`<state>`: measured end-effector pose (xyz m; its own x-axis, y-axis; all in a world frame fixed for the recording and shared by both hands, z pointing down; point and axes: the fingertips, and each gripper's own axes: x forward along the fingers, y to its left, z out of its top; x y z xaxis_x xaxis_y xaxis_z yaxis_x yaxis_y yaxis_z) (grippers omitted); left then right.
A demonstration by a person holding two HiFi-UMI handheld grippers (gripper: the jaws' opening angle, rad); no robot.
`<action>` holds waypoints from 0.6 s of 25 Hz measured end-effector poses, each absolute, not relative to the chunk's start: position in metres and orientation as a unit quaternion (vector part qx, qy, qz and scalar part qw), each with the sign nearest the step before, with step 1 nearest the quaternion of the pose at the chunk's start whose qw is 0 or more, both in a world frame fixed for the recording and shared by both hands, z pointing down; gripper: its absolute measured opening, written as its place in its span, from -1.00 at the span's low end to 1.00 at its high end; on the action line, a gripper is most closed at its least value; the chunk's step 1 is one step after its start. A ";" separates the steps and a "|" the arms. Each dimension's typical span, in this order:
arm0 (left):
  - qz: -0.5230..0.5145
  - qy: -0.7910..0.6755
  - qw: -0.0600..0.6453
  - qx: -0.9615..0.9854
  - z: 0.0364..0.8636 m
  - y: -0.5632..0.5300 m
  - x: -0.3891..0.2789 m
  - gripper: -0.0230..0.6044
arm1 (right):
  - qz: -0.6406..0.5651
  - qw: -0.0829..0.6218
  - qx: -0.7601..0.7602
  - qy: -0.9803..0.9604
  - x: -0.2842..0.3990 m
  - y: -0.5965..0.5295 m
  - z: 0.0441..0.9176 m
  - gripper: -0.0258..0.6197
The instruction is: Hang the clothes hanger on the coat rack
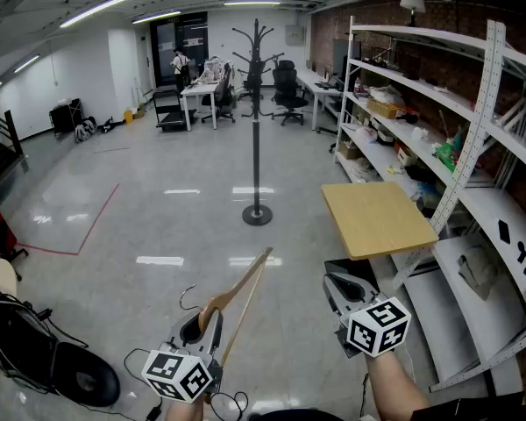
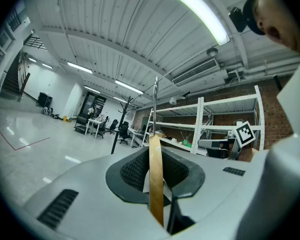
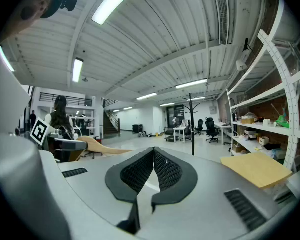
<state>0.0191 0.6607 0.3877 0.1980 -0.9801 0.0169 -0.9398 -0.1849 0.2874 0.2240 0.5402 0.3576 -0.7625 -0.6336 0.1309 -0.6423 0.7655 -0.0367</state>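
The left claw point(image 1: 202, 327) is clamped on the clothes hanger point(image 1: 238, 290). In the left gripper view the pale wooden hanger point(image 2: 156, 184) stands edge-on between the dark ribbed pads point(image 2: 135, 170), which press on it from both sides. In the head view one wooden arm runs up and forward from this claw and ends just ahead of it. A thin bar runs close beside that arm, and the wire hook point(image 1: 188, 298) curls out to the claw's left.

The right claw point(image 1: 344, 289) is level with the left one and well apart from it, on its right. Its jaws are closed on each other with nothing between them, as the right gripper view shows point(image 3: 153, 159). From there the hanger's arm point(image 3: 97, 145) appears off to the left.

Well ahead of both claws, roughly between their lines, the black coat rack point(image 1: 255, 103) stands upright on its round base on the glossy grey floor point(image 1: 140, 200), with no hanger on it. Just ahead of the right claw a light wooden board point(image 1: 379, 219) lies flat, beside the white shelves point(image 1: 473, 139) that run along that claw's right. Far beyond the coat rack are desks and office chairs point(image 1: 285, 90).
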 end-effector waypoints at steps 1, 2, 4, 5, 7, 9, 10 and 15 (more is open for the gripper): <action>-0.085 -0.626 0.118 0.766 0.388 0.660 0.016 -0.76 | 0.041 0.056 0.342 -0.937 0.221 0.541 0.359 -0.90; -0.084 -0.625 0.118 0.767 0.389 0.660 0.012 -0.76 | 0.042 0.056 0.344 -0.936 0.217 0.541 0.360 -0.90; -0.081 -0.624 0.118 0.768 0.391 0.659 0.004 -0.76 | 0.044 0.056 0.345 -0.936 0.210 0.542 0.361 -0.90; -0.080 -0.624 0.118 0.769 0.392 0.658 0.000 -0.76 | 0.043 0.056 0.344 -0.936 0.206 0.542 0.361 -0.90; -0.081 -0.624 0.120 0.768 0.395 0.653 -0.006 -0.76 | 0.040 0.059 0.343 -0.937 0.200 0.540 0.362 -0.90; -0.082 -0.622 0.124 0.769 0.398 0.644 -0.008 -0.76 | 0.039 0.062 0.344 -0.936 0.198 0.534 0.363 -0.90; -0.081 -0.621 0.125 0.770 0.399 0.640 -0.009 -0.76 | 0.040 0.062 0.344 -0.936 0.196 0.529 0.364 -0.90; -0.072 -0.626 0.125 0.767 0.405 0.603 -0.014 -0.76 | 0.047 0.054 0.337 -0.939 0.189 0.488 0.370 -0.90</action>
